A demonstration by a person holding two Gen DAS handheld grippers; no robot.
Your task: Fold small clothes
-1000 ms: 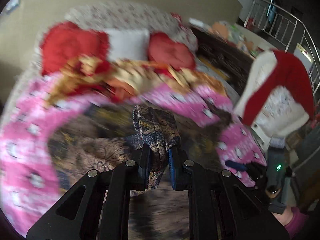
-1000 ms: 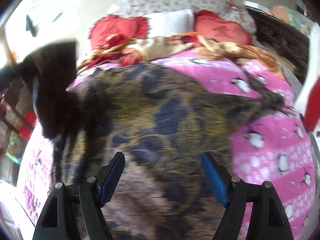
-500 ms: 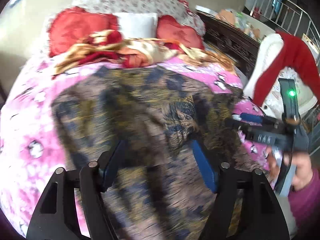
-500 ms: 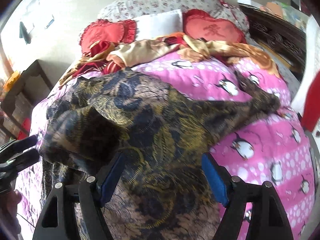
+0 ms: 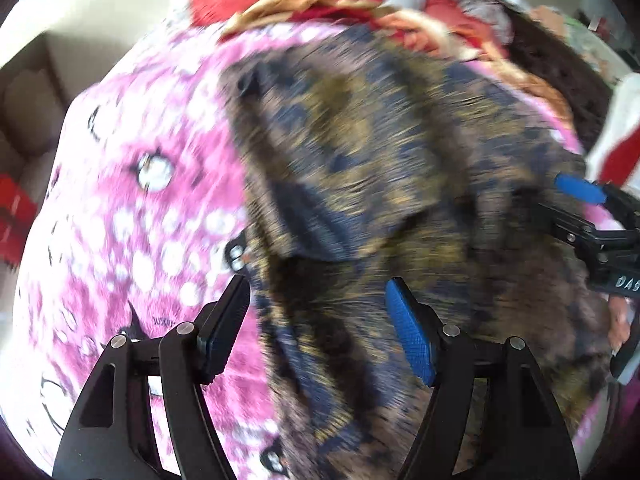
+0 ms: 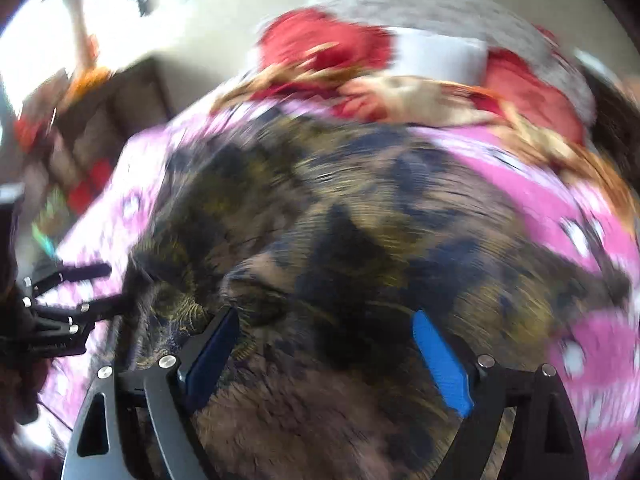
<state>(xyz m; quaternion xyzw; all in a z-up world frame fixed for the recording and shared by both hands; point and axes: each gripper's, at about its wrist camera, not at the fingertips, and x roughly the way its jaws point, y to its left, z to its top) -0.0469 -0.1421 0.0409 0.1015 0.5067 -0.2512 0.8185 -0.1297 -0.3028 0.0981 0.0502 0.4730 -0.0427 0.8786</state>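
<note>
A dark garment with a blue and gold leaf print (image 5: 380,152) lies spread on the pink penguin-print bedspread (image 5: 132,208); it also fills the right wrist view (image 6: 352,220). My left gripper (image 5: 316,320) is open and empty over the garment's left edge, its left finger over the pink cover. My right gripper (image 6: 324,344) is open and empty over the near part of the garment. The right gripper also shows at the right edge of the left wrist view (image 5: 592,216). Both views are motion-blurred.
Red heart pillows (image 6: 324,44), a white pillow (image 6: 440,56) and a crumpled gold and red cloth (image 6: 400,96) lie at the head of the bed. A dark wooden bed frame (image 5: 560,68) runs along the right side. Brown furniture (image 6: 120,104) stands left of the bed.
My left gripper let go of the bunched garment, opened, and swung left over the garment's left edge. The garment now lies spread on the bed. The right gripper stayed open.
</note>
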